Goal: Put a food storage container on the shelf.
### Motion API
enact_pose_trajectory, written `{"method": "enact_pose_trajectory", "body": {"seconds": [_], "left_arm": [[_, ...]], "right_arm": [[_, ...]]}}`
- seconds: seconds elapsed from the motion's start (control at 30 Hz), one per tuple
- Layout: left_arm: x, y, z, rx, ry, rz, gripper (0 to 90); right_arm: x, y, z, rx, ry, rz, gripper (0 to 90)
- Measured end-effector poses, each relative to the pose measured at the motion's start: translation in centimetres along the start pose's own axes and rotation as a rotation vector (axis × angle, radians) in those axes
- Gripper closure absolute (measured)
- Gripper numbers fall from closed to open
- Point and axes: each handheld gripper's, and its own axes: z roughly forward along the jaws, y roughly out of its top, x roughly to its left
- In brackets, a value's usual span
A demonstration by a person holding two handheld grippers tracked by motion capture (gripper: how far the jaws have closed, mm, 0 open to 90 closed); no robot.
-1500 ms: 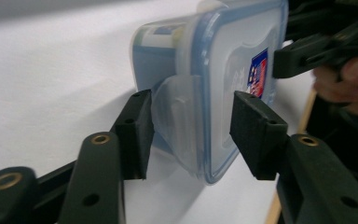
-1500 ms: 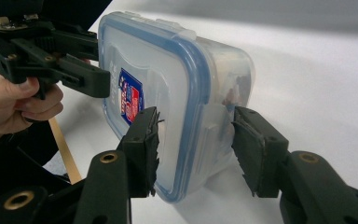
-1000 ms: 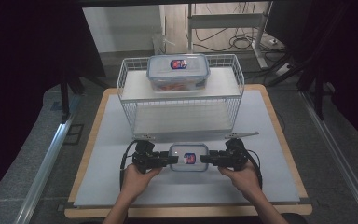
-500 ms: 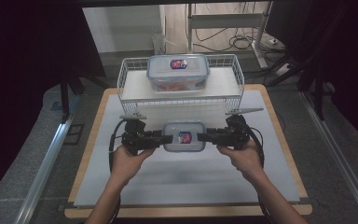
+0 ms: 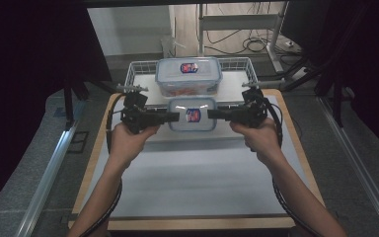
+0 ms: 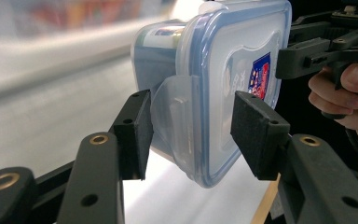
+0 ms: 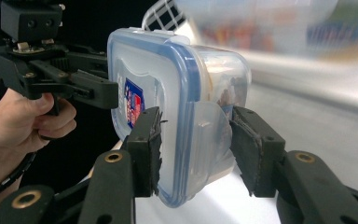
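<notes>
The held box's (image 5: 193, 114) contents are blurred; it is clamped endwise by left gripper (image 5: 173, 117) and right gripper (image 5: 212, 114), near a wire basket (image 5: 137, 69) bearing a second box (image 5: 188, 74).

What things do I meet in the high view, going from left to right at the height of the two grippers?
Left gripper → small lidded box held between both grippers → right gripper. The bigger box on the wire rack lies farther back, so I leave it out of this order.
</notes>
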Motion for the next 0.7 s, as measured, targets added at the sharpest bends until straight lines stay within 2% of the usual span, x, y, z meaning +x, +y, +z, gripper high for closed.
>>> {"method": "enact_pose_trajectory", "body": {"seconds": [0.23, 0.4, 0.7], "left_arm": [[0.1, 4.5, -0.9, -0.019, 0.004, 0.001, 49.3], [0.8, 7.7, -1.3, -0.026, 0.008, -0.011, 49.2], [3.6, 10.5, -0.5, -0.018, 0.007, -0.086, 48.9]], "right_arm": [[0.2, 4.7, -0.8, -0.039, -0.014, -0.001, 53.2], [-0.2, 7.7, -0.7, -0.061, -0.015, 0.014, 53.0], [-1.7, 11.2, 1.1, -0.051, -0.04, 0.052, 51.7]]}}
